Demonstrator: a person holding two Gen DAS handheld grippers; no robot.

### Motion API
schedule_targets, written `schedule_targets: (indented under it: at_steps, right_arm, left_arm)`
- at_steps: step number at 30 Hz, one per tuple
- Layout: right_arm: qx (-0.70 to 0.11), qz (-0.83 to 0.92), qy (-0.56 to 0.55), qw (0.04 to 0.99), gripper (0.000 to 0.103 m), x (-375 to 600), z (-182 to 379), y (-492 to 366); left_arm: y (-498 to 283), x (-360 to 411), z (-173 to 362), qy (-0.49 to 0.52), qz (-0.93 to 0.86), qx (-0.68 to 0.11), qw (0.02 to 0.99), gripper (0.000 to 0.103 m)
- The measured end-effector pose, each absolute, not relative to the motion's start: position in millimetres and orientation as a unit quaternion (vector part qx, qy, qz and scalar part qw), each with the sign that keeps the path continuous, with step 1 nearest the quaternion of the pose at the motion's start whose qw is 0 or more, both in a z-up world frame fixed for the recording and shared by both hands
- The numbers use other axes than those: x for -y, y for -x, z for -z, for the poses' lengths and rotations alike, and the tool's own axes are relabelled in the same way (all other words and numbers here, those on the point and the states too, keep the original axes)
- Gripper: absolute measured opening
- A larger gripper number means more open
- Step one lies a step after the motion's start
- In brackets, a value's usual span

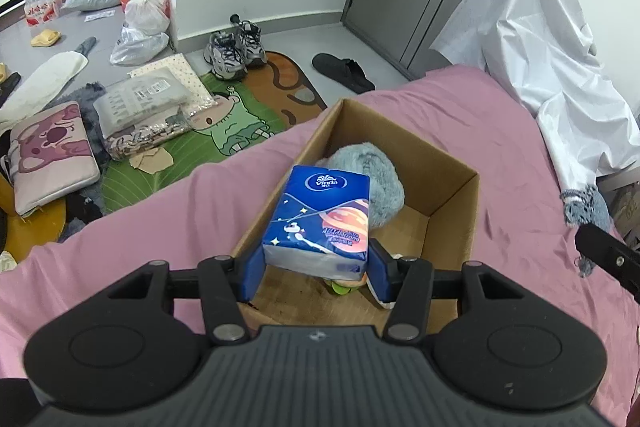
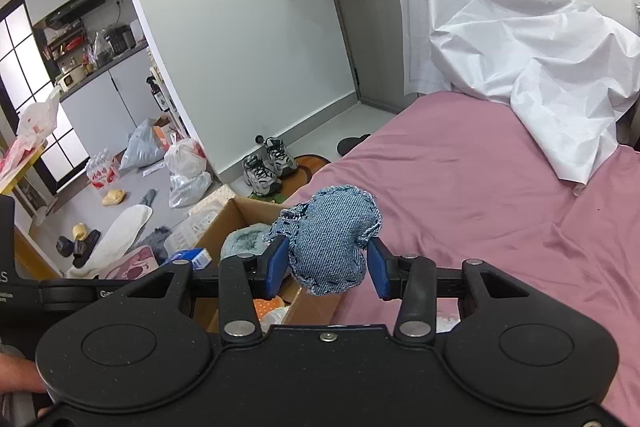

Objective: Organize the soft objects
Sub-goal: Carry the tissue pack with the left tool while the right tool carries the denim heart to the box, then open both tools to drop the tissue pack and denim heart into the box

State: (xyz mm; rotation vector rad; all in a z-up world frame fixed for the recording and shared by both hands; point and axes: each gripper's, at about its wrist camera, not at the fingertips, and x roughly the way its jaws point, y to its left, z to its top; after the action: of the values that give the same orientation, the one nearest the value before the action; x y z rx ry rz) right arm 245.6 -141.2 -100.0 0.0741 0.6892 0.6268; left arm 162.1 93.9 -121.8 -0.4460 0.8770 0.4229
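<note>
My left gripper (image 1: 316,269) is shut on a blue Vinda tissue pack (image 1: 320,219) and holds it above the open cardboard box (image 1: 452,223) on the pink bed. A grey-blue fluffy plush (image 1: 372,167) lies inside the box, with a small colourful item partly hidden under the pack. My right gripper (image 2: 328,267) is shut on a denim heart-shaped cushion (image 2: 328,239), held above the bed just right of the box (image 2: 224,217). The plush (image 2: 244,239) and the tissue pack (image 2: 200,259) show at the left of the right wrist view. The denim cushion (image 1: 584,207) shows at the right edge of the left wrist view.
The pink bed sheet (image 2: 480,195) spreads around the box. A white plastic cover (image 2: 520,47) drapes over something at the bed's far side. On the floor lie sneakers (image 1: 234,53), a cartoon mat (image 1: 224,131), packaged bedding (image 1: 140,115), a pink laptop sleeve (image 1: 48,155) and bags (image 1: 146,15).
</note>
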Motion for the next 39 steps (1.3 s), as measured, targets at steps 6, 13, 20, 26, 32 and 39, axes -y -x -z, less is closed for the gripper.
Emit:
schedule_targets:
  at_steps: [6, 13, 20, 26, 32, 39]
  right_arm:
    - [-0.339, -0.301, -0.027, 0.891, 0.042, 129, 105, -249]
    - [-0.343, -0.307, -0.018, 0.888, 0.042, 113, 111, -252]
    - [-0.340, -0.320, -0.013, 0.884, 0.048, 99, 117, -255]
    - [-0.336, -0.318, -0.013, 0.886, 0.076, 95, 115, -254]
    - [-0.355, -0.288, -0.030, 0.889, 0.081, 109, 114, -259]
    - [-0.382, -0.270, -0.035, 0.883, 0.092, 120, 115, -258]
  left_arm:
    - [-170, -99, 127, 0.199, -0.204, -0.429, 0.857, 0.054]
    - [-171, -110, 127, 0.212, -0.192, -0.430, 0.856, 0.055]
    - [-173, -112, 123, 0.209, -0.188, -0.437, 0.854, 0.059]
    - [-169, -116, 120, 0.207, -0.191, -0.438, 0.854, 0.063]
    - [-167, -111, 114, 0.200, -0.180, -0.444, 0.855, 0.078]
    - [-165, -99, 106, 0.175, -0.188, -0.440, 0.861, 0.087]
